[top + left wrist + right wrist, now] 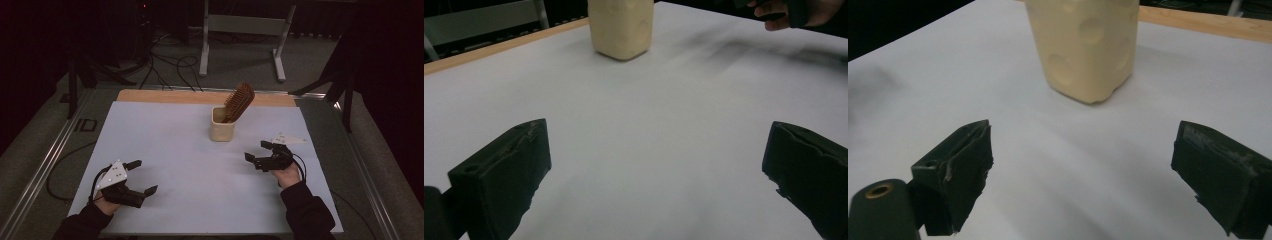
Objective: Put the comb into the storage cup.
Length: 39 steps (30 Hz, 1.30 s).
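Note:
A cream cup (221,124) with shallow round dimples stands on the white table sheet (170,150), toward the back centre. A brown hairbrush (239,102) leans out of it, bristle head up and tilted right. My left gripper (142,177) rests open at the front left, empty, with the cup (621,27) far ahead of its jaws. My right gripper (257,150) is open and empty at the right, just in front of and to the right of the cup (1084,47), which looms close between its jaws.
A wooden strip (200,97) edges the table's far side. Beyond it on the floor stand a grey metal frame (242,35) and loose cables (170,67). Metal rails (45,160) run along both sides of the table. The other hand (794,12) appears in the left gripper view.

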Each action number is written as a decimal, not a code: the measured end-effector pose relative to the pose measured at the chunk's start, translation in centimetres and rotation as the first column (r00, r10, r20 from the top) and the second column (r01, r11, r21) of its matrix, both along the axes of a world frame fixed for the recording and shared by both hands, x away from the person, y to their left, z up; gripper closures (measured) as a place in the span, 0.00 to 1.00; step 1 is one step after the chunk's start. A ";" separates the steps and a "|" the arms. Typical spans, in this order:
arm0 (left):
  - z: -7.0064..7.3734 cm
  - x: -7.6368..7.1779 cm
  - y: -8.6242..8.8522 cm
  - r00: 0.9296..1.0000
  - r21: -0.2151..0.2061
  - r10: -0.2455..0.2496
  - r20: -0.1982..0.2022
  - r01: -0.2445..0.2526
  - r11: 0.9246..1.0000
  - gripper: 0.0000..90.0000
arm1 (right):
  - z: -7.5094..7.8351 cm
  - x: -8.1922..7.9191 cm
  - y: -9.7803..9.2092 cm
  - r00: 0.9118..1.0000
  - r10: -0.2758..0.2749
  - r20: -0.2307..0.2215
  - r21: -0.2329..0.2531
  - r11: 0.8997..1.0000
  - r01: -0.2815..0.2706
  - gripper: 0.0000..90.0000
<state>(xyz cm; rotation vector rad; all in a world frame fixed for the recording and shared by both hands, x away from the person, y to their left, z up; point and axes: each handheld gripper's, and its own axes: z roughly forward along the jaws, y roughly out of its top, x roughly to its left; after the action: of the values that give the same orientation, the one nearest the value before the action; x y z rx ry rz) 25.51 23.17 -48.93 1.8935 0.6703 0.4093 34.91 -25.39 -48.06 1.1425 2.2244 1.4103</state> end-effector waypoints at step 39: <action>0.0 0.0 0.1 1.000 0.003 -0.001 -0.002 0.001 1.000 0.00 | -2.7 -8.7 -3.9 0.997 -0.036 0.061 -0.048 0.998 0.039 0.10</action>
<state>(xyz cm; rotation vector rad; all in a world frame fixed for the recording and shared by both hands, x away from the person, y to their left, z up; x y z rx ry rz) 25.49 23.23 -48.97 1.8968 0.6704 0.4080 26.23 -29.24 -50.71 1.1053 2.1728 1.3500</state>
